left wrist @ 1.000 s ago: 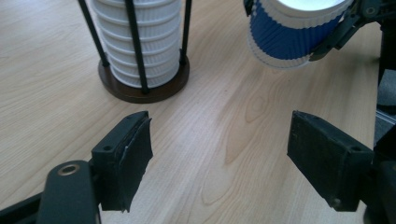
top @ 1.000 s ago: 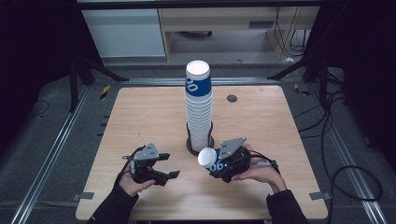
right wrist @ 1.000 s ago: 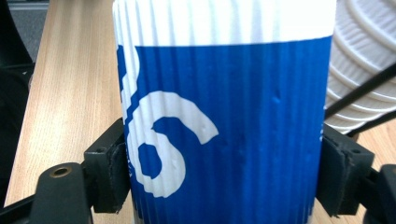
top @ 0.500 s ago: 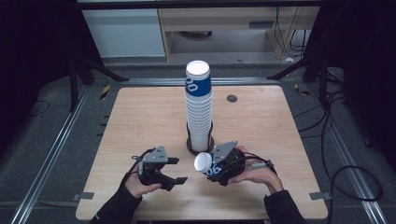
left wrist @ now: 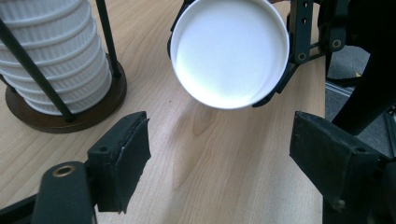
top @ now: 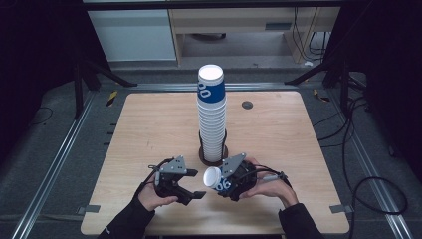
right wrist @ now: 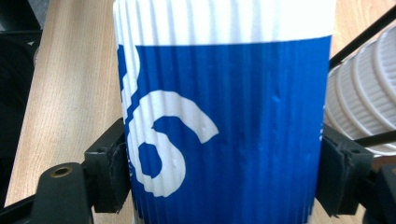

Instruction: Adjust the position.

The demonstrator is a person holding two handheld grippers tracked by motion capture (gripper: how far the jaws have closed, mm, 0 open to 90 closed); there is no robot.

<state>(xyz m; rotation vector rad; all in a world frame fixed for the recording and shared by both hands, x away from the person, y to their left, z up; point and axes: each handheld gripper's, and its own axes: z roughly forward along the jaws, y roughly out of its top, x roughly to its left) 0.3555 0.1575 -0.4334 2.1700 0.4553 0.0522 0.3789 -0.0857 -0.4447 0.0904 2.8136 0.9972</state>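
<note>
A blue and white ribbed paper cup (top: pixel 214 178) lies on its side above the table's front, with my right gripper (top: pixel 224 183) shut on its blue wall. In the right gripper view the cup (right wrist: pixel 224 107) sits pressed between both pads of the right gripper (right wrist: pixel 224 182). Its white round end (left wrist: pixel 229 51) faces my left gripper (left wrist: pixel 219 163), whose jaws stand open and empty a short way in front of it. In the high view the left gripper (top: pixel 195 184) is just left of the cup. A tall stack of cups (top: pixel 211 119) stands behind in a holder.
The stack's holder has a dark round base (top: pixel 213 158) and thin black uprights (left wrist: pixel 28 70), close behind both grippers. The stack (right wrist: pixel 359 107) is right beside the held cup. A small dark disc (top: pixel 247 105) lies at the table's back right. The wooden table (top: pixel 139 134) extends to the left.
My left gripper has moved right, closer to the cup's white end. The right gripper with the cup has shifted slightly toward the table's front.
</note>
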